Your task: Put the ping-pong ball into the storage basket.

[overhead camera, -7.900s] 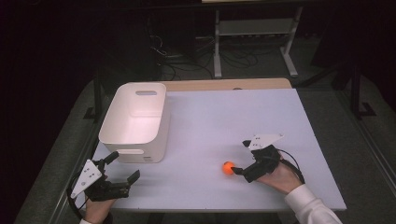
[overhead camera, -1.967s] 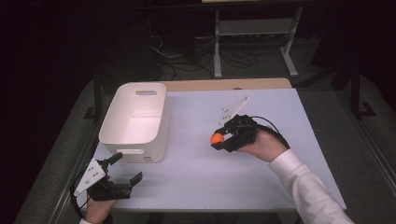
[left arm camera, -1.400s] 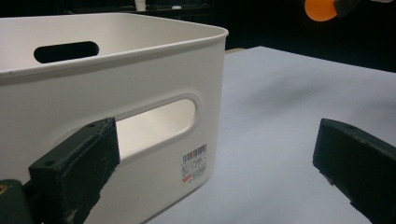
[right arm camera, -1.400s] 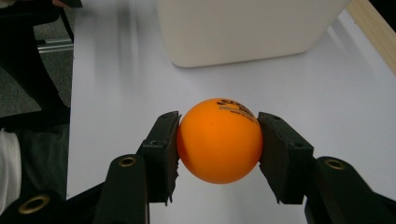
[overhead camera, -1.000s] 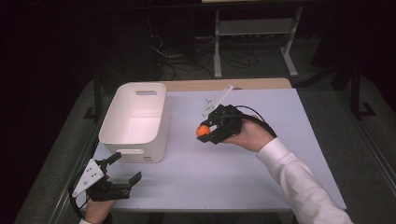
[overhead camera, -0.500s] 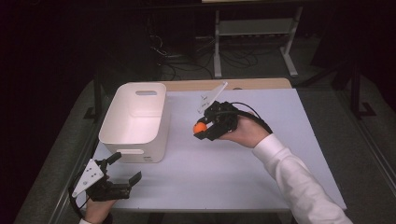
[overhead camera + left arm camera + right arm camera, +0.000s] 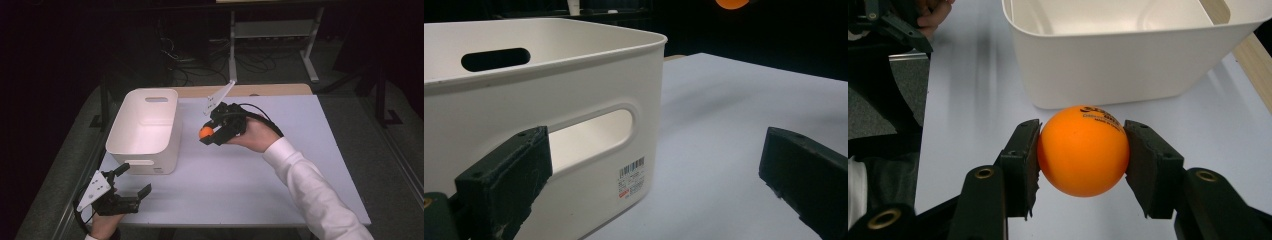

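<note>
An orange ball is clamped between the jaws of my right gripper, held above the table a short way right of the white bin. The bin's inside looks empty in the right gripper view. My left gripper rests open at the table's front left corner, just in front of the bin's near wall with its handle slot. The ball appears at the top edge of the left gripper view.
The white table is bare to the right and in front of the bin. A wooden strip runs along its far edge. A metal rack and cables lie on the dark floor behind.
My right gripper has picked the ball off the table's front right and carried it up and left toward the bin. The left gripper has stayed put.
</note>
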Demonstrator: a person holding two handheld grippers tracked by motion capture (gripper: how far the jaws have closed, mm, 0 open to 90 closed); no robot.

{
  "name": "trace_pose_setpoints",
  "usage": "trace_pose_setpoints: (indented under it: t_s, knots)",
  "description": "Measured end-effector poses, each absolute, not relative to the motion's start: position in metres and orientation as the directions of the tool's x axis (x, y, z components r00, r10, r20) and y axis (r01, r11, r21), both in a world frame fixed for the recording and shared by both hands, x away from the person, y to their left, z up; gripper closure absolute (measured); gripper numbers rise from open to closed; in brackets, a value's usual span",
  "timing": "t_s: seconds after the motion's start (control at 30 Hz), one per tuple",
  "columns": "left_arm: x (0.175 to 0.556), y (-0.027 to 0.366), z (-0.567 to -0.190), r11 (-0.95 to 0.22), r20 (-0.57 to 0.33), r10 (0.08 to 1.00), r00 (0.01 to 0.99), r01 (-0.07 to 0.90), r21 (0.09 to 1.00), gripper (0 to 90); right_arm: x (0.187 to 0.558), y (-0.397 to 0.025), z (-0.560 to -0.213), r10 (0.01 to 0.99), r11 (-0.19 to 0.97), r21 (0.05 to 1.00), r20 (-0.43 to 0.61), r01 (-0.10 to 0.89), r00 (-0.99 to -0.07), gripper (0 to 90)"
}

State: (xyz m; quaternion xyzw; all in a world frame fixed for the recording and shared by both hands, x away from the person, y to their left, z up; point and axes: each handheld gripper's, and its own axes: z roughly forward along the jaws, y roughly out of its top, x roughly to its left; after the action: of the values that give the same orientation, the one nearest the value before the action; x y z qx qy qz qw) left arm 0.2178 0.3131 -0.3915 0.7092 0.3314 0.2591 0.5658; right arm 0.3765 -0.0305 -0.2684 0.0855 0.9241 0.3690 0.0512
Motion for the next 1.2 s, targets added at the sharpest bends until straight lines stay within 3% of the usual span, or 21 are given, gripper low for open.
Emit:
trace_pose_setpoints:
  t_s: [1.2]
  knots:
    - [0.219, 0.315, -0.391, -0.152, 0.002, 0.758, 0.652, 0.173, 0.973, 0.2, 0.393, 0.015, -0.252, 0.134, 0.725, 0.683, -0.017, 0.086, -0.991, 49.2]
